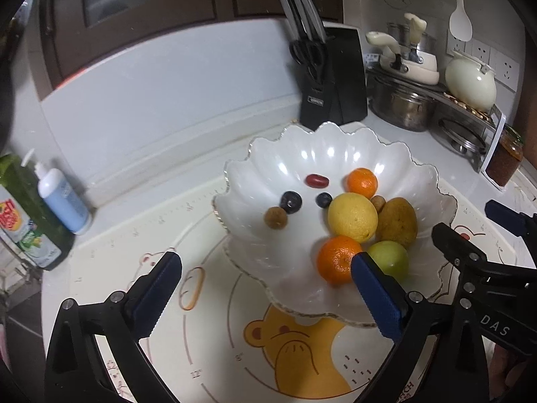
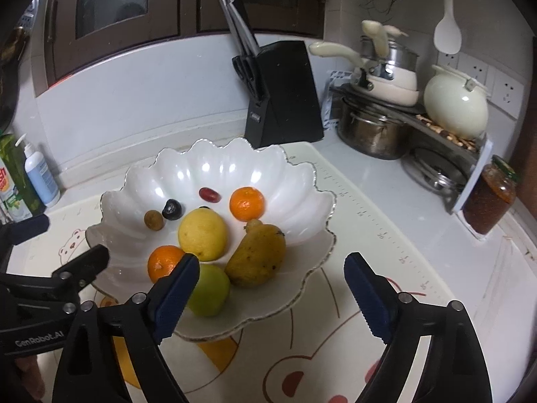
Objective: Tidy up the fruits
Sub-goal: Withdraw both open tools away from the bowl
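Reading "DAS" in white on the black body of the right gripper (image 1: 470, 228) at the right edge of the left wrist view, and "GenRobot.AI" on the left gripper (image 2: 72, 240) at the lower left of the right wrist view, is easy; the print on the green bottle (image 1: 23, 215) at the far left is too blurred to make out. The mat (image 1: 214, 352) shows cartoon bears, ruler marks around its edge and a "12" low in the left wrist view.

The scalloped white bowl (image 1: 302, 154) stands on the mat on the surface, in the middle of both views. In it lie a lemon (image 1: 352, 216), two oranges (image 1: 361, 181) (image 1: 337, 258), a green apple (image 1: 389, 258), a brownish-yellow pear (image 1: 397, 223), a red grape (image 1: 316, 180), two dark berries (image 1: 291, 201) (image 1: 324, 199) and a small brown round fruit (image 1: 276, 218).

The fingers (image 1: 157, 297) of the left gripper (image 1: 268, 288) are spread wide apart over the near rim of the bowl, with nothing clamped. The fingers (image 2: 367, 297) of the right gripper (image 2: 272, 288) are also well apart and grip nothing.

At the upper right a black knife block (image 1: 332, 77) holds knives and scissors, and a jar (image 2: 488, 199) of reddish preserve stands by a rack of pots.
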